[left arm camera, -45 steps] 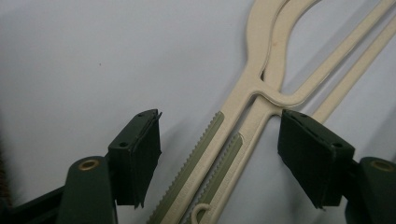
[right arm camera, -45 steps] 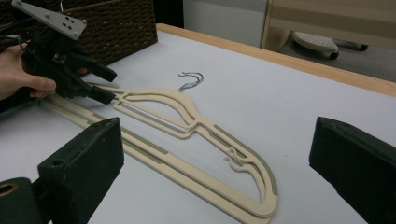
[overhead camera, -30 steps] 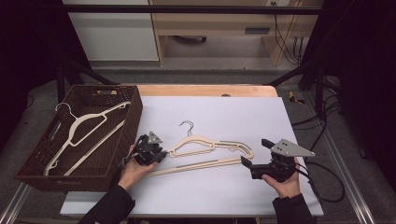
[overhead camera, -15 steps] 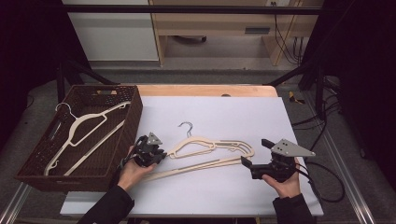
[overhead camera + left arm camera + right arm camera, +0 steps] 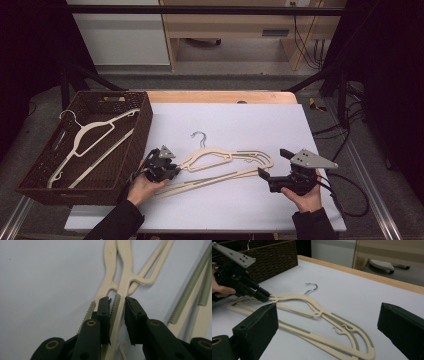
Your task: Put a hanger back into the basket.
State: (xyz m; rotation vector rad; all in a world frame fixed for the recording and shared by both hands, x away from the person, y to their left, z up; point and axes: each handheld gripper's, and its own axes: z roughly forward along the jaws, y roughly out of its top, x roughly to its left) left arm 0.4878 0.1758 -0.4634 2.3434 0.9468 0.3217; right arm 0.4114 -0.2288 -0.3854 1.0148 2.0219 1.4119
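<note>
where the white worktop (image 5: 240, 125) runs toward its near edge, a cream hanger (image 5: 227, 159) lies flat a little left of the middle, its metal hook (image 5: 200, 136) pointing toward the far edge. a second cream hanger (image 5: 220, 179) seems to lie under and just beside it, its long bar slanting toward the near-left corner; how the two overlap is hard to tell from above.

the left gripper (image 5: 167, 169) sits at the left end of the hangers, held by the person's left hand (image 5: 142, 186) near the near-left part of the worktop. in the left gripper view its black jaws stand either side of one cream arm with a grey ribbed strip; they have just been closing and then easing a touch wider. the left pad (image 5: 103, 312) lies against the strip, the right pad (image 5: 133, 315) is just beside the arm, and a firm squeeze cannot be told for sure.

the right gripper (image 5: 270, 179) hovers near the near-right part of the worktop, in the person's right hand (image 5: 305, 197), just off the right end of the hangers. in the right gripper view its jaws stand wide apart with nothing between them, facing the hangers' rounded end.

a brown wicker basket (image 5: 140, 130) sits at the worktop's left edge, holding another pale hanger (image 5: 90, 137).
</note>
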